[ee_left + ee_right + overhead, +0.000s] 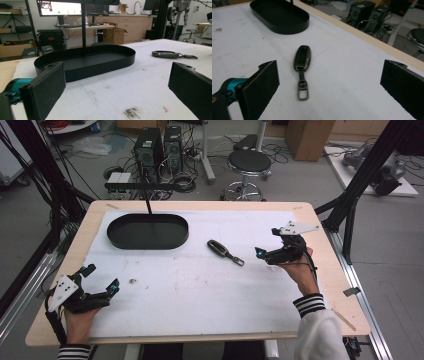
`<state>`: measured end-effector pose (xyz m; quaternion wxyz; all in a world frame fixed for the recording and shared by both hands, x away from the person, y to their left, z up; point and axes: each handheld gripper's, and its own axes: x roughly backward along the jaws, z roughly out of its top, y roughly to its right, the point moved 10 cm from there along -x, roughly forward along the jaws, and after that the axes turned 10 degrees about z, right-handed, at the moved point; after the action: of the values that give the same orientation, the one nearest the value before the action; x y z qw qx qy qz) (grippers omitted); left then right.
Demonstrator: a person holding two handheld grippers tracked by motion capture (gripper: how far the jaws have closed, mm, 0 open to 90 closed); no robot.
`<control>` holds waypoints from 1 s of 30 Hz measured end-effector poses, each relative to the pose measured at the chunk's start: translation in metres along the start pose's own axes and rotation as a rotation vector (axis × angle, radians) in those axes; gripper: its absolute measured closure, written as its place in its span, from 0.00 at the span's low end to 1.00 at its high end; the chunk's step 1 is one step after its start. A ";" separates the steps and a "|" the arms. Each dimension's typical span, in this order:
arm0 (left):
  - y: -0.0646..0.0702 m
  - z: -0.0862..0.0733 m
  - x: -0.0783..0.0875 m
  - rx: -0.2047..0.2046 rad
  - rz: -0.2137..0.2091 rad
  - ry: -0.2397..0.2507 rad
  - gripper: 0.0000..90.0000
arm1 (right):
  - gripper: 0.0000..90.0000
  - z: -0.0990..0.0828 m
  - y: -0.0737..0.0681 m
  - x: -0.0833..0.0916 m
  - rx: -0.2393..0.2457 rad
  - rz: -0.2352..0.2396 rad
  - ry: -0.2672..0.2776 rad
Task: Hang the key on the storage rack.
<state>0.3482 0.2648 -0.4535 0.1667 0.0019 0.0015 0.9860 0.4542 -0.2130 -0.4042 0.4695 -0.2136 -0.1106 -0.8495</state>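
Observation:
A dark metal key fob (pixel 224 251) with a strap and clip lies on the white mat (pixel 200 285) near the table's middle. It appears again (pixel 302 65) in the right gripper view, ahead of the jaws, and far right (pixel 172 54) in the left gripper view. A black oval tray (pixel 148 231) sits at the back left, empty; its wall (pixel 100 66) and rim (pixel 279 17) show in both gripper views. My right gripper (pixel 266 242) is open just right of the fob. Near the front left edge my left gripper (pixel 102 278) is open, holding nothing.
A thin black post (pixel 148 205) rises behind the tray. The mat has a small dark stain (pixel 132 281) near the left gripper. Beyond the wooden table edge (pixel 200 204) are a stool (pixel 248 162), computer towers and cables on the floor.

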 end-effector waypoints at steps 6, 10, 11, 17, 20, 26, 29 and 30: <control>0.000 0.000 0.000 -0.001 0.000 0.000 0.02 | 0.01 0.004 -0.003 -0.023 0.010 0.062 -0.079; 0.000 0.000 0.000 0.002 0.000 0.000 0.02 | 0.01 0.005 -0.002 -0.035 0.002 0.093 -0.124; 0.000 0.000 0.000 0.004 0.000 -0.001 0.02 | 0.01 0.005 -0.001 -0.037 0.005 0.097 -0.136; 0.000 0.000 0.000 0.002 -0.001 -0.001 0.02 | 0.01 0.004 -0.004 -0.055 0.002 0.161 -0.207; 0.000 0.000 0.000 0.002 -0.001 -0.002 0.02 | 0.01 0.005 -0.005 -0.064 0.003 0.187 -0.245; 0.000 0.000 -0.001 0.002 0.000 -0.002 0.02 | 0.01 0.004 -0.008 -0.080 -0.004 0.212 -0.287; 0.000 0.000 0.000 0.003 0.000 -0.003 0.02 | 0.01 -0.004 -0.007 -0.086 0.001 0.217 -0.338; 0.000 0.000 0.000 0.004 0.000 -0.003 0.02 | 0.02 -0.006 -0.005 -0.087 -0.002 0.212 -0.350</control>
<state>0.3487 0.2645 -0.4536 0.1668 0.0036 0.0031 0.9860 0.4885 -0.1475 -0.4500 0.5300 -0.3687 -0.1665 -0.7453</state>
